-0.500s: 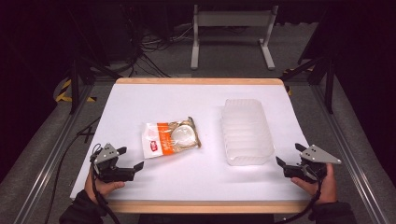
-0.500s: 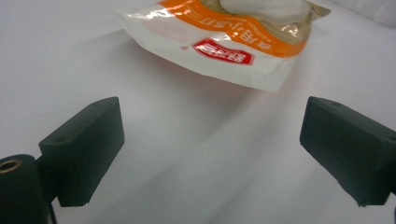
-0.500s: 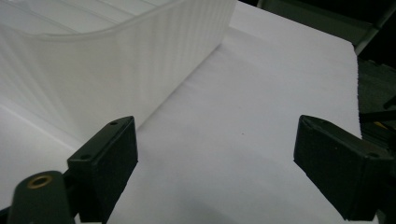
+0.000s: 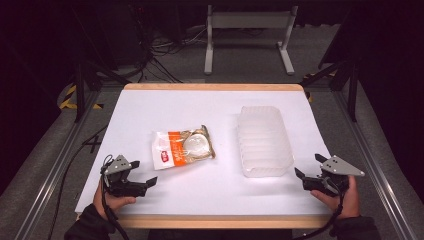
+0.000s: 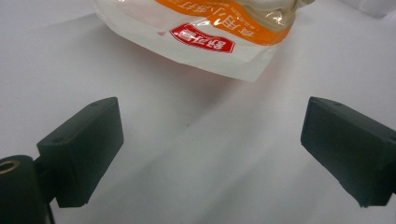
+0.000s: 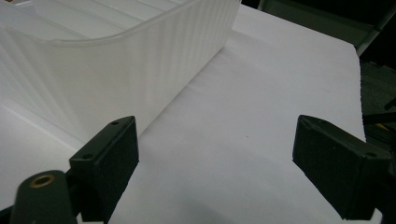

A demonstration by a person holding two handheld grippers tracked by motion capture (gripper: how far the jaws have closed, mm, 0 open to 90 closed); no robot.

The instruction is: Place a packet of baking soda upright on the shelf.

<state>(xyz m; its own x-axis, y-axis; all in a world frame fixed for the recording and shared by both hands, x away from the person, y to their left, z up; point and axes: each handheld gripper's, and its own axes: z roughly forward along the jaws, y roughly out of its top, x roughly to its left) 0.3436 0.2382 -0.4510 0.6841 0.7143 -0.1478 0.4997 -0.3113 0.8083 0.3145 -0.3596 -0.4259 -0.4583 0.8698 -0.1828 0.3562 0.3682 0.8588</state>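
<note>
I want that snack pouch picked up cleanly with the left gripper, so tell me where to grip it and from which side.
Take the snack pouch by its flat white sealed end, the edge nearest the left gripper. Come in low from the near left, fingers already open. The pouch lies flat and bulges in the middle, so that thin edge probably pinches best.

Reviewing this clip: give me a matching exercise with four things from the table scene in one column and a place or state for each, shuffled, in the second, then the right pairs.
Things:
1. snack bag
2. plastic tub
3. left gripper
4. right gripper

Places or states:
A. open, at the table's near right, beside the tub's near corner
B. translucent white, ribbed, on the right half of the table
C. open, at the table's near left, aimed toward the bag
D. orange and white, lying flat near the table's middle

Pairs: 1-D, 2-B, 3-C, 4-A
</note>
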